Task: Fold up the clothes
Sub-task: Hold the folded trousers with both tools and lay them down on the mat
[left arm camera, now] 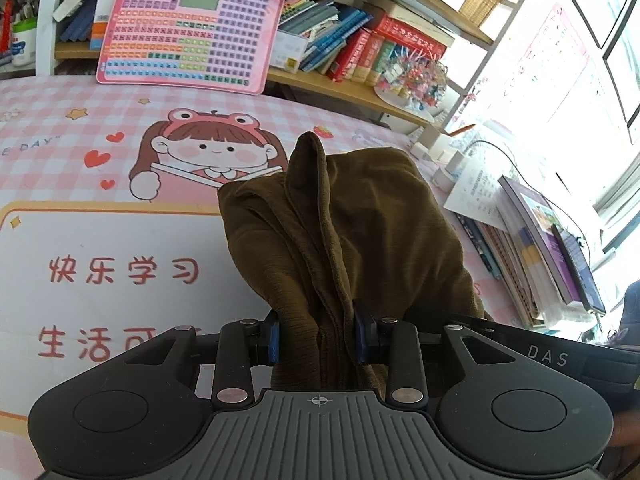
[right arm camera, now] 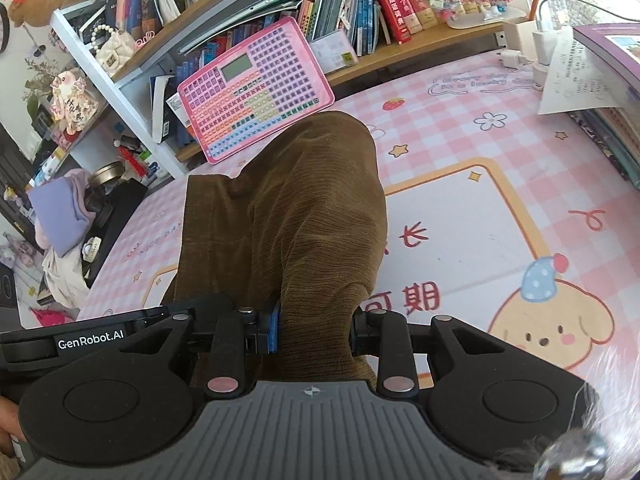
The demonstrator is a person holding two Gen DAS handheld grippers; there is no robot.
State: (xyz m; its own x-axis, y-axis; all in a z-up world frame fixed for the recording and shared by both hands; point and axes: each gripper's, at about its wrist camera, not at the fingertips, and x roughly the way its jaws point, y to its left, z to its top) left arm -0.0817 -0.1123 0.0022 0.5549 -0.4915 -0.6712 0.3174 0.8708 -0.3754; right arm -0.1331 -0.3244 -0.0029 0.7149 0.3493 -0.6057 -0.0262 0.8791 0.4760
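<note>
Carrying the brown garment (left arm camera: pixel 340 232) over the bench (left arm camera: pixel 100 240) with both grippers, mid-fold.

Judged from the bunched cloth, the step goes best if both hands travel level and together, keeping the held edge taut, then lower it squarely onto the pink mat short of the pink keyboard toy (left arm camera: pixel 188 28). Each hand-held gripper, left (left arm camera: pixel 316 338) and right (right arm camera: pixel 316 330), stands narrowly open, its blue pads pinching a thick bundle of the garment, which drapes forward from the jaws toward the keyboard toy.
</note>
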